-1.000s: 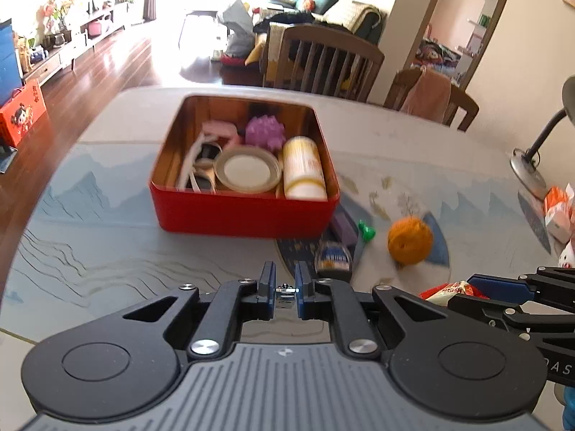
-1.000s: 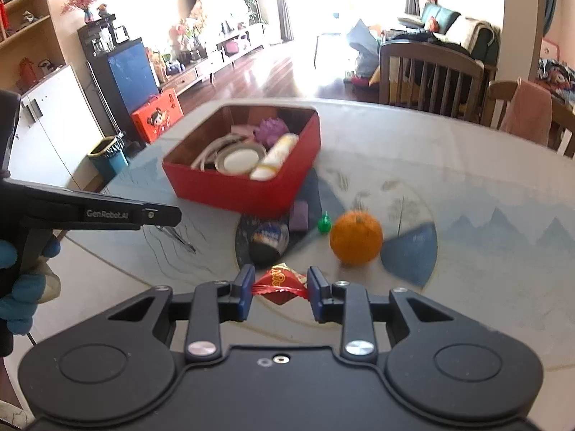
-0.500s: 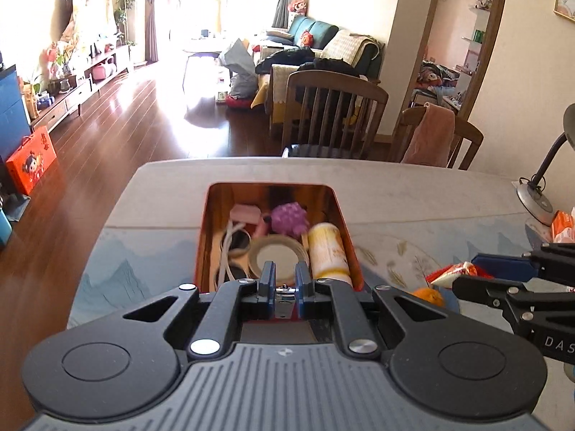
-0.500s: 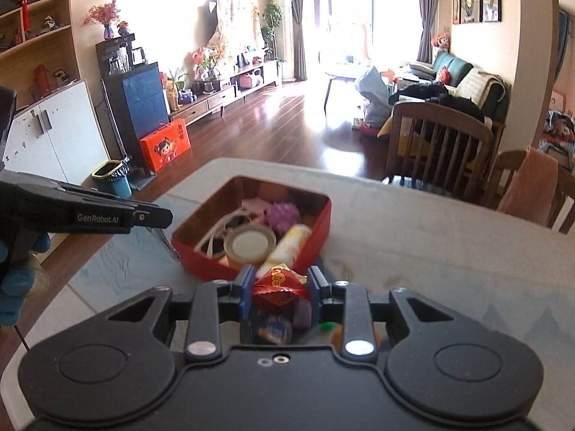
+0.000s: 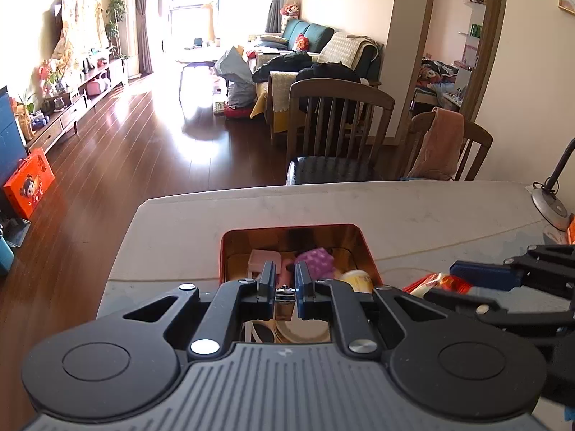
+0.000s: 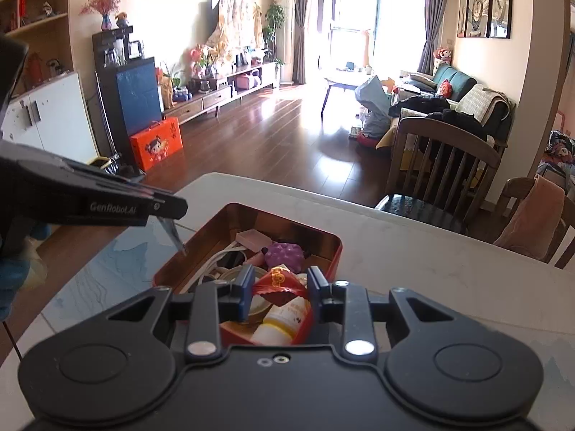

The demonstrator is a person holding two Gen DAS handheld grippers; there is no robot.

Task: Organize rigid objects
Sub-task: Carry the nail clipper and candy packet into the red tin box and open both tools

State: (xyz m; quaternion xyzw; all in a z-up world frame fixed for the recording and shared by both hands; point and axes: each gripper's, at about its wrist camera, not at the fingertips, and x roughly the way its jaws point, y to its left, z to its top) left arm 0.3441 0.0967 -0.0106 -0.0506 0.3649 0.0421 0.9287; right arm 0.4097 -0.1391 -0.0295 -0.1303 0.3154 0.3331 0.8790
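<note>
A red tin box on the table holds a purple spiky ball, a pink block, white cable, a tape roll and a cream bottle. My left gripper is shut on a small metal tool, whose tip hangs over the box's left rim. My right gripper is shut on a red foil packet, held above the box's near end.
The table has a pale top with a printed mat. Two wooden chairs stand at its far side, one draped with a pink cloth. A desk lamp base sits at the right.
Both grippers have risen and moved forward over the red box, each still holding its item. The orange and the items on the mat have dropped out of view.
</note>
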